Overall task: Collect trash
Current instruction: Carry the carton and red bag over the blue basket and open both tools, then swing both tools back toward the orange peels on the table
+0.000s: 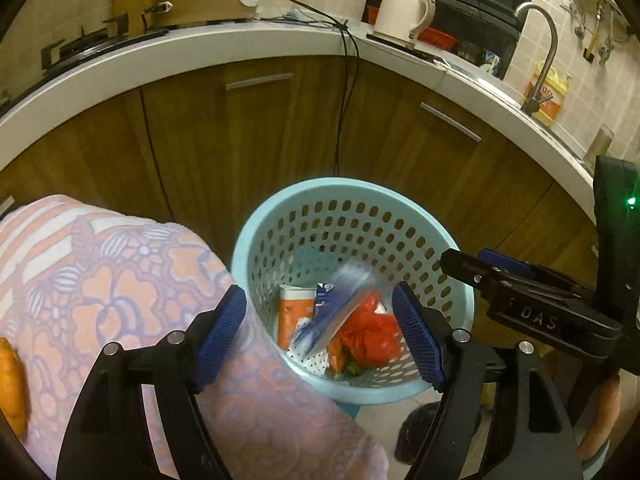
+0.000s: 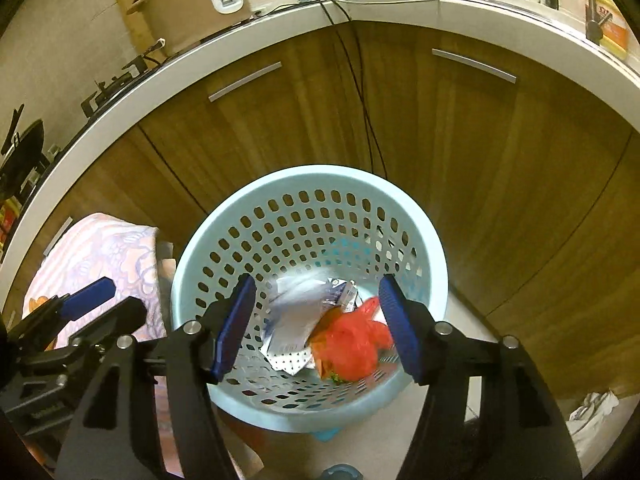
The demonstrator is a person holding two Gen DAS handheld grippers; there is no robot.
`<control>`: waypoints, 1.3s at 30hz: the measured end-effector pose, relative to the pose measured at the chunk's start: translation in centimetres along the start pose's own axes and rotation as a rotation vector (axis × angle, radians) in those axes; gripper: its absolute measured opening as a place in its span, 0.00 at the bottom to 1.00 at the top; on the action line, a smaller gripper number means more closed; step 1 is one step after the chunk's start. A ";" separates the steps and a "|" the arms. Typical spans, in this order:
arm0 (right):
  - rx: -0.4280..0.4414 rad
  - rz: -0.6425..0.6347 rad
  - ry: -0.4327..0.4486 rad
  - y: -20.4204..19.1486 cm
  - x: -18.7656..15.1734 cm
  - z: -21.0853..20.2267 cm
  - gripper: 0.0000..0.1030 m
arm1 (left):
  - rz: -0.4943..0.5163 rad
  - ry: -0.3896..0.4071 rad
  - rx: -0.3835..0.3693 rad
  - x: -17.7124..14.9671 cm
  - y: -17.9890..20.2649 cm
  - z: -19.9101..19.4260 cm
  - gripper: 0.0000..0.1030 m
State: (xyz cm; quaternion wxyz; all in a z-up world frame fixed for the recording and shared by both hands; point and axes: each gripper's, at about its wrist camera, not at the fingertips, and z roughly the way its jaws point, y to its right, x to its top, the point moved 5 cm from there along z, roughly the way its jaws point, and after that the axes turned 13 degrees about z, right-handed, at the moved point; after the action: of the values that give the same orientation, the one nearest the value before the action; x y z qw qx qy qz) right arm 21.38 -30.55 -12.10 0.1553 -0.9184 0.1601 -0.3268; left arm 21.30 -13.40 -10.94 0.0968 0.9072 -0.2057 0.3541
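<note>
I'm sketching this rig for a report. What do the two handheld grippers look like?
Both match: the left gripper and right gripper have black angular arms with silver pivot bolts and ribbed blue pads. The right one's body bears white letters "DAS" and a green light.

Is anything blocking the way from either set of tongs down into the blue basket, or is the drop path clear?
Nothing visible blocks it. Both the left tongs and the right tongs stand open above the mouth of the basket, with no lid over it. A blurred wrapper is inside, over the red bag.

left tongs (image 1: 322, 330): spread, empty | right tongs (image 2: 318, 326): spread, empty
</note>
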 end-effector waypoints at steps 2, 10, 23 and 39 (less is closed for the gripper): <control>0.000 -0.002 0.005 -0.3 0.1 -0.2 0.59 | -0.007 0.014 0.000 0.0 -0.3 -0.6 0.71; 0.031 -0.073 0.040 -3.8 -0.1 -1.7 0.59 | -0.053 0.068 0.025 -0.4 -1.9 -3.9 0.71; 0.147 -0.278 0.027 -14.4 -4.3 -3.1 0.59 | -0.196 0.176 0.175 -4.1 -10.2 -13.4 0.70; 0.263 -0.500 -0.052 -26.8 -12.4 -2.5 0.58 | -0.400 0.082 0.330 -12.6 -23.1 -18.5 0.59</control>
State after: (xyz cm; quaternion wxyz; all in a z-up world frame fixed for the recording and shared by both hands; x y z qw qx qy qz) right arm 15.84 -1.93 -6.66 0.1917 -0.9094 -0.1192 -0.3492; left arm 11.97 17.09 -6.74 0.0238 0.9182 0.0422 0.3931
